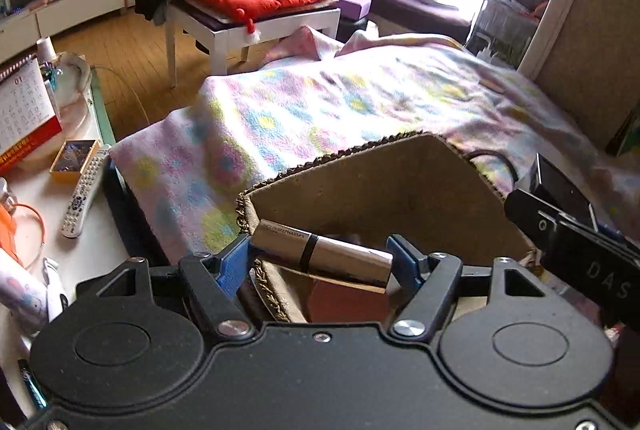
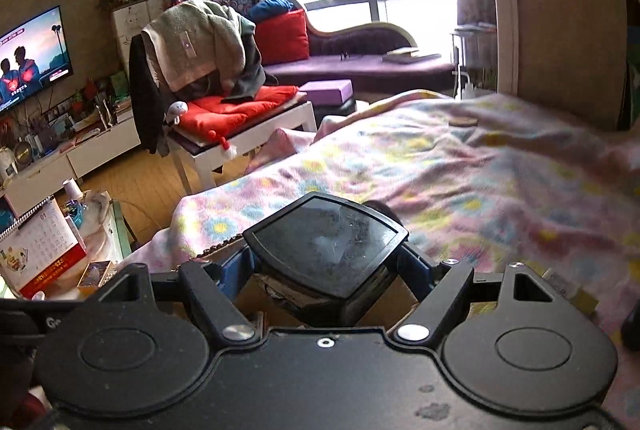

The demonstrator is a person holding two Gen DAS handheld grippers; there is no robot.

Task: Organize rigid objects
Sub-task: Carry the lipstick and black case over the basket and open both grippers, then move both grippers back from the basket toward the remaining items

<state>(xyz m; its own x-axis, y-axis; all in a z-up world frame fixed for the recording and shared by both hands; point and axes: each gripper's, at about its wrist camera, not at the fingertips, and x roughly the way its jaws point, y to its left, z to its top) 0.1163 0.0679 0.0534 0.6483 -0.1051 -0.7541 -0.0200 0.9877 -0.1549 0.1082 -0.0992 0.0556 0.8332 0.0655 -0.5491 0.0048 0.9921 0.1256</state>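
Left gripper (image 1: 320, 262) is clamped on the silver tube (image 1: 324, 256), long axis crosswise, cardboard box (image 1: 384, 189) at 12 o'clock; right gripper (image 2: 326, 266) grips a black case (image 2: 326, 230).

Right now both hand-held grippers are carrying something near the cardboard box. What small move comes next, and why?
Probably ease the left hand-held gripper down a little and release. Its blue pads clamp the silver tube by both ends, already over the open cardboard box, which sits on the flowered blanket. The right hand-held gripper, gripping the black box, can follow after.
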